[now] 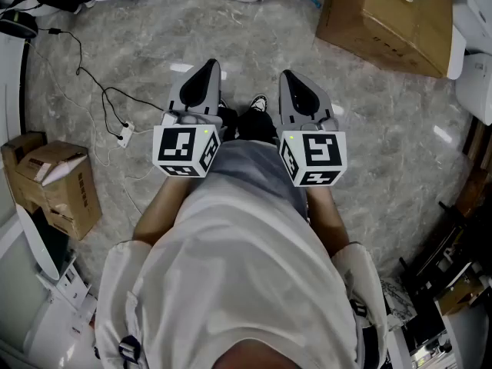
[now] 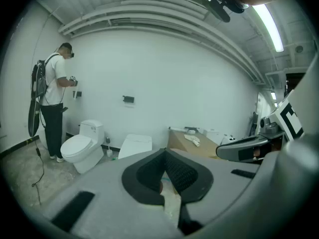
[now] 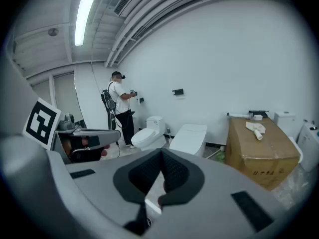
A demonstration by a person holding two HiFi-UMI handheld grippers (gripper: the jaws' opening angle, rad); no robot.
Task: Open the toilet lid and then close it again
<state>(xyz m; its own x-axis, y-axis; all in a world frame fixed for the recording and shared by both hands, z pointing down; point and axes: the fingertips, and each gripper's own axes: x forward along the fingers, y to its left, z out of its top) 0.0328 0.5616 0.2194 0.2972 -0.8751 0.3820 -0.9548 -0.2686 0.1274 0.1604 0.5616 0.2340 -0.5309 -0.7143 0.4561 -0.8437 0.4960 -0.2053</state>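
1. Head view has the left gripper (image 1: 206, 71) and right gripper (image 1: 293, 79) side by side in front of the person's waist, angled down over the floor (image 1: 369, 129). Both are clenched, pads meeting at the tips with nothing between them.
2. I take the low tankless toilet (image 2: 130, 151) as the target. It stands at the floor's far edge against the wall, between a second toilet (image 2: 82, 146) with a tank and a box (image 2: 192, 141), and is well apart from both grippers. Its lid (image 2: 137, 138) lies flat, shut.
3. I expect the lid to be stiff moulded plastic: light, smooth and slippery, swinging on hinges at the back. It should lift with little force but may slide off hard pads.
4. The best hold is probably the front lip, farthest from the hinges: jaws parted, one pad under the overhang and one on top.
5. When closing, it should be lowered under control rather than dropped, since a slam could crack the lid or jar the ceramic.
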